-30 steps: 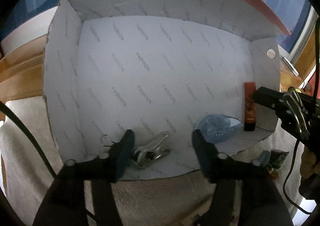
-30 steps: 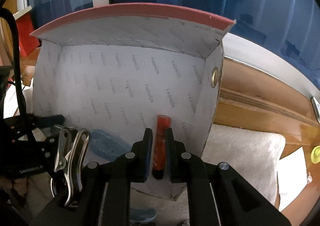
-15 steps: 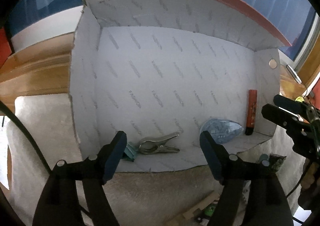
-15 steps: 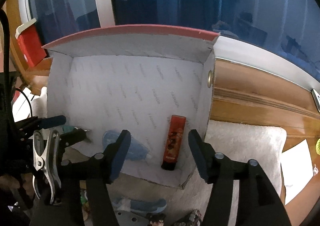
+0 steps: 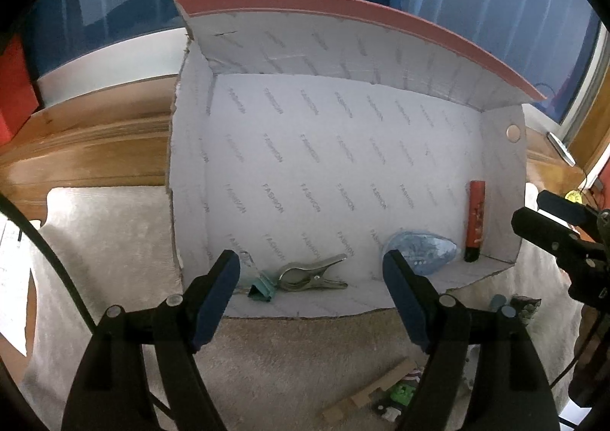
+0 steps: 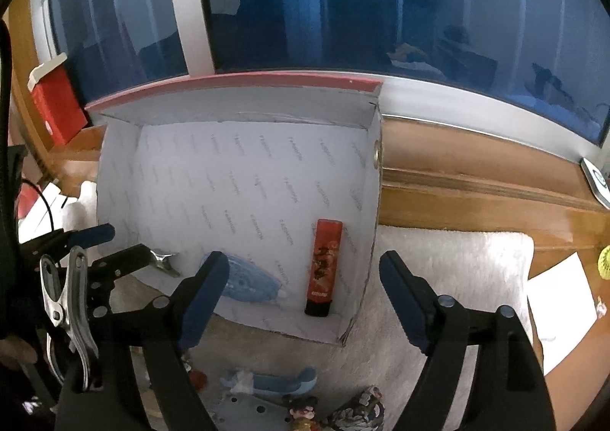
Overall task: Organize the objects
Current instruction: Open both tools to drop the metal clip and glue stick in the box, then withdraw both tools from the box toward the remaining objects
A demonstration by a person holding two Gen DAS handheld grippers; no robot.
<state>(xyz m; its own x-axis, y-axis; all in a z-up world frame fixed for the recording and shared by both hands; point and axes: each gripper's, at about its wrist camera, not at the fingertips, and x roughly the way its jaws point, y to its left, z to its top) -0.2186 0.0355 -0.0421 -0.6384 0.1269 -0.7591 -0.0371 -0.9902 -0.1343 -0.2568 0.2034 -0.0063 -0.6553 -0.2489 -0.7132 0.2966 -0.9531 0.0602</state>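
Hovering in front of the white cardboard box with red rim, the left gripper is seen with jaws spread wide, nothing between the pads. Inside the box, left to right: a small teal binder clip, a silver metal spring clamp lying flat with its long axis across the box floor and jaws pointing right, a translucent blue teardrop-shaped plastic item, and a red-orange cylindrical tube with black cap stood upright against the right wall. The clamp and clip lie just ahead of the left gripper, between the lines of its fingers, so that hand is judged the nearer to them. The left gripper is pitched downward toward the box floor.

The right gripper is opening, with no object between the pads; the red-orange tube stands free just ahead, in line with the gap, upright in the right near corner. The gripper is angled downward.

Loose items not yet sorted are seen on the beige plush cloth in front of the box: a pale blue flat toy and small figurines, below and behind both grippers. A next pick is judged to need a pull-back and turn downward toward these.
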